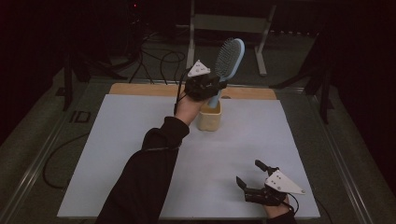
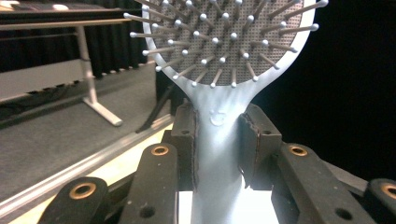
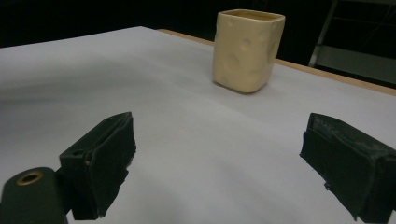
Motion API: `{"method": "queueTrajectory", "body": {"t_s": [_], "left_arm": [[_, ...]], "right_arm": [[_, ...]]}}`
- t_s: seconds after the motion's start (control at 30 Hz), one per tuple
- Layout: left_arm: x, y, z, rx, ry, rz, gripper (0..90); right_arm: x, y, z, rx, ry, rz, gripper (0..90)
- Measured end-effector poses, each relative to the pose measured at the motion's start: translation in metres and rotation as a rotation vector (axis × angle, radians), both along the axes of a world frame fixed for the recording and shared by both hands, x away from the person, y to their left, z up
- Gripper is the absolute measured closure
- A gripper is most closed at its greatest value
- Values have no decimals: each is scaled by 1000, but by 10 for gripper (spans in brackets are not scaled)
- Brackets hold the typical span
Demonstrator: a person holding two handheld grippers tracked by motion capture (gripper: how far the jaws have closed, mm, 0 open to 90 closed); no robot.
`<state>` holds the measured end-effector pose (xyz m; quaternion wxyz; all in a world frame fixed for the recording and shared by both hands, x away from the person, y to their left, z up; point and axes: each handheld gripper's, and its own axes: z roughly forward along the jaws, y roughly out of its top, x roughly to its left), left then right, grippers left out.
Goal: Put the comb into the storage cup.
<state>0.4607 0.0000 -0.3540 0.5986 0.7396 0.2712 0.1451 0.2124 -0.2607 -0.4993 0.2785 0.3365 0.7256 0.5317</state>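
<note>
A light blue hairbrush point(image 1: 229, 58) stands upright, bristle head up, above the back of the table. My left gripper point(image 1: 212, 87) is shut on its neck just below the head. In the left gripper view both pads press the sides of the hairbrush point(image 2: 219, 140). The handle's lower end meets the mouth of a cream cup point(image 1: 209, 119); whether it is inside I cannot tell. My right gripper point(image 1: 248, 172) rests low near the front right of the table, open, with nothing between its pads. In the right gripper view, the right gripper point(image 3: 224, 163) faces the cream cup point(image 3: 247, 49) from a distance.
A white sheet point(image 1: 121, 154) covers the table, with a wooden strip point(image 1: 140, 88) along the back edge. Behind the table stand a metal frame point(image 1: 229, 22) and loose cables point(image 1: 159, 60) on the floor. A dark sleeve point(image 1: 144, 177) crosses the table's front left.
</note>
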Motion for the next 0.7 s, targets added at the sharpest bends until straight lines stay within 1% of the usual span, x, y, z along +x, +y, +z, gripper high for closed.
{"method": "queueTrajectory", "body": {"t_s": [0.2, 0.23, 0.33, 0.37, 0.43, 0.57, 0.63, 0.7], "left_arm": [[8, 0, -8, -14, -7, -4, 703], [11, 1, -13, -22, -6, -3, 703], [15, 2, -19, -30, -7, 1, 703], [15, 2, -21, -28, -18, 10, 703], [18, 3, -25, -35, -13, 4, 703], [21, 3, -31, -25, -12, 10, 703], [22, 4, -35, -41, -10, 6, 703], [23, 5, -38, -39, -8, 6, 703]], "right_arm": [[0, 0, 0, -1, 2, 3, 94], [0, 1, 0, 1, 1, 4, 94], [-1, 0, 1, 3, -3, 6, 94], [-1, 0, 1, 4, -3, 7, 94], [-1, 0, 0, 5, 0, 8, 94], [-1, 0, 0, 8, 1, 10, 94], [-1, 0, 0, 8, -1, 11, 94], [-1, 0, 0, 9, 0, 11, 94]]}}
